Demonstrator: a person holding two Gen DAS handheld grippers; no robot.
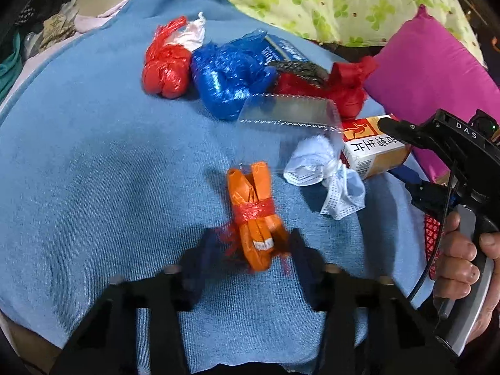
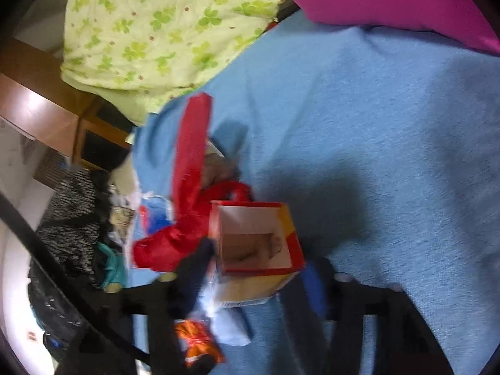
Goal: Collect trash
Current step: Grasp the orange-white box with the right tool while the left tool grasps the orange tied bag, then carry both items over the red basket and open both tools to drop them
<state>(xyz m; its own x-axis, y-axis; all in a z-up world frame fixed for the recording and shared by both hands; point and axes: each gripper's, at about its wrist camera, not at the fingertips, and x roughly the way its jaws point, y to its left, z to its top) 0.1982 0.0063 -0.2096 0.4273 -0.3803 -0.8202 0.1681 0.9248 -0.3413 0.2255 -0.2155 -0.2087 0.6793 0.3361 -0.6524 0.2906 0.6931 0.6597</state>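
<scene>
In the left wrist view my left gripper (image 1: pixel 250 247) is open, its blurred jaws on either side of an orange wrapper bundle (image 1: pixel 254 215) tied with red plastic, lying on the blue blanket (image 1: pixel 93 172). Further back lie a red bag ball (image 1: pixel 165 68), a blue plastic bag (image 1: pixel 228 78), a clear plastic lid (image 1: pixel 287 115), a crumpled face mask (image 1: pixel 325 172) and another red bag (image 1: pixel 347 87). My right gripper (image 1: pixel 400 156) straddles a yellow-and-white carton (image 1: pixel 372 150). In the right wrist view the right gripper (image 2: pixel 253 262) has its fingers around that open carton (image 2: pixel 256 243); contact is blurred.
A magenta pillow (image 1: pixel 428 72) lies at the right and a green clover-print quilt (image 1: pixel 328 0) at the back. Clothes pile up at the blanket's left edge (image 1: pixel 50 28). Dark bags and wooden furniture (image 2: pixel 47 109) show left in the right wrist view.
</scene>
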